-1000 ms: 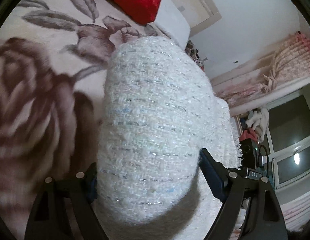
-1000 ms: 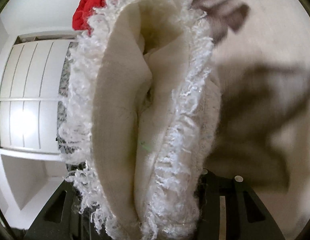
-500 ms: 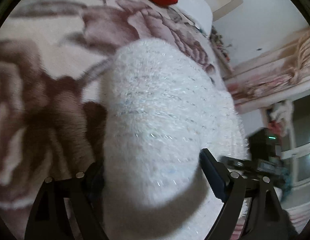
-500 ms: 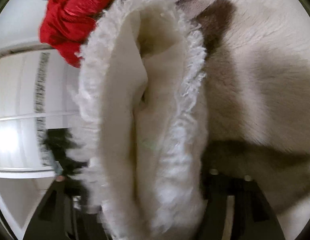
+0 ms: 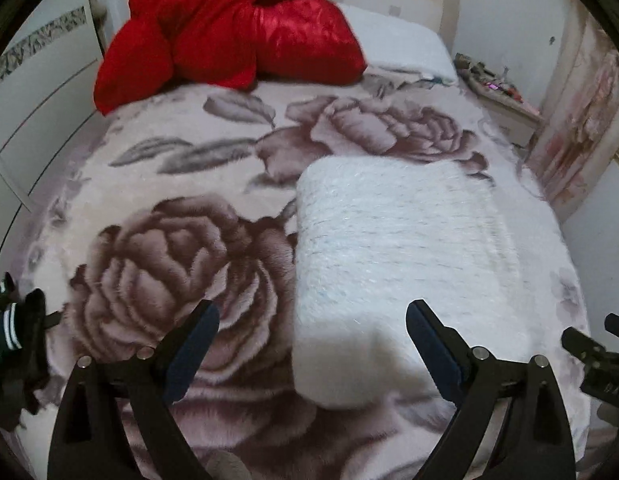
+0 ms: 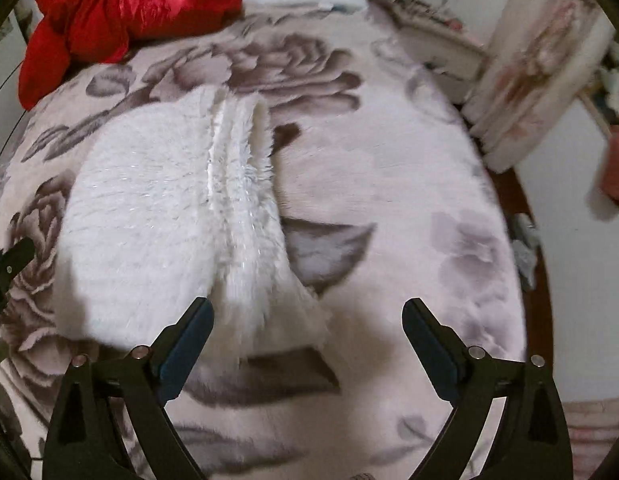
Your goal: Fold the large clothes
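A folded white fuzzy tweed garment (image 5: 397, 264) lies flat on the rose-patterned blanket (image 5: 181, 264) covering the bed. My left gripper (image 5: 311, 320) is open and empty, its jaws wide apart just in front of the garment's near left corner. In the right wrist view the same garment (image 6: 157, 216) lies at the left, with its fringed layered edge (image 6: 245, 208) running toward me. My right gripper (image 6: 307, 320) is open and empty, its left finger beside that fringed edge.
A crumpled red satin quilt (image 5: 229, 28) lies at the head of the bed, with a white pillow (image 5: 397, 44) beside it. A cluttered nightstand (image 5: 497, 92) and pink curtain (image 5: 581, 112) stand to the right. White wardrobe doors (image 5: 37, 92) are on the left.
Both grippers let go of the white garment and opened. It now lies folded on the blanket, and both grippers have pulled back from it.
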Action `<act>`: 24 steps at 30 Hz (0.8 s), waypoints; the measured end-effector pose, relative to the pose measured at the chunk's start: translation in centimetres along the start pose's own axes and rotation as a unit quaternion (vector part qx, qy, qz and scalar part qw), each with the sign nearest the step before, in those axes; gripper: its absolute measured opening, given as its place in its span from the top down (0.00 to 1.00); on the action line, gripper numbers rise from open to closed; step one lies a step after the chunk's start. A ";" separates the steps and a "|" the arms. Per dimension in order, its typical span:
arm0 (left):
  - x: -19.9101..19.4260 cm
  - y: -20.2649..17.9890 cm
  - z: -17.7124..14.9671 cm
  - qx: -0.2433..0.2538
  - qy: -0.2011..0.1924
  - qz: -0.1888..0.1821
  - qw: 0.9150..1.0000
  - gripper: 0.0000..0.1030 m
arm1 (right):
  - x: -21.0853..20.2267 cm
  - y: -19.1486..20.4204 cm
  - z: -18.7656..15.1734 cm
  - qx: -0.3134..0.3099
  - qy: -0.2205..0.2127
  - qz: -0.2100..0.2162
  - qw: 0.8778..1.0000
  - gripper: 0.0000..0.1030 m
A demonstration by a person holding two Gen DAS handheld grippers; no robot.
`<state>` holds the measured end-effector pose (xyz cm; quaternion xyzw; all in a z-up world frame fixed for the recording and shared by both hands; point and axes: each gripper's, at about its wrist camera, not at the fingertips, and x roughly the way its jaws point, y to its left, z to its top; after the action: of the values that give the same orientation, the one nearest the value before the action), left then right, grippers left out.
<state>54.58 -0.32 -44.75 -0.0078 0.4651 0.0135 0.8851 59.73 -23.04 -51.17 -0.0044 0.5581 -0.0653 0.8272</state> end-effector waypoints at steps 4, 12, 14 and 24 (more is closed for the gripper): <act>-5.2 -1.3 0.1 -0.002 -0.019 -0.003 1.000 0.07 | -6.0 -1.8 -2.8 0.004 -0.014 -0.003 1.000 0.06; -19.1 -3.0 -1.7 -0.001 -0.055 -0.002 0.998 0.07 | -20.2 -4.6 -6.6 0.002 -0.052 -0.009 0.999 0.06; -23.0 -3.1 -2.1 -0.001 -0.065 0.001 0.998 0.07 | -24.6 -5.6 -7.7 0.003 -0.068 -0.010 0.998 0.06; -39.7 -4.2 -5.5 0.000 -0.101 0.012 0.995 0.07 | -45.1 -8.8 -13.9 0.009 -0.135 -0.004 0.991 0.06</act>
<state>27.68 -5.31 -15.16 -0.0008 0.3731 0.0243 0.9275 29.30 -25.71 -14.08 -0.0084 0.4407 -0.0724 0.8947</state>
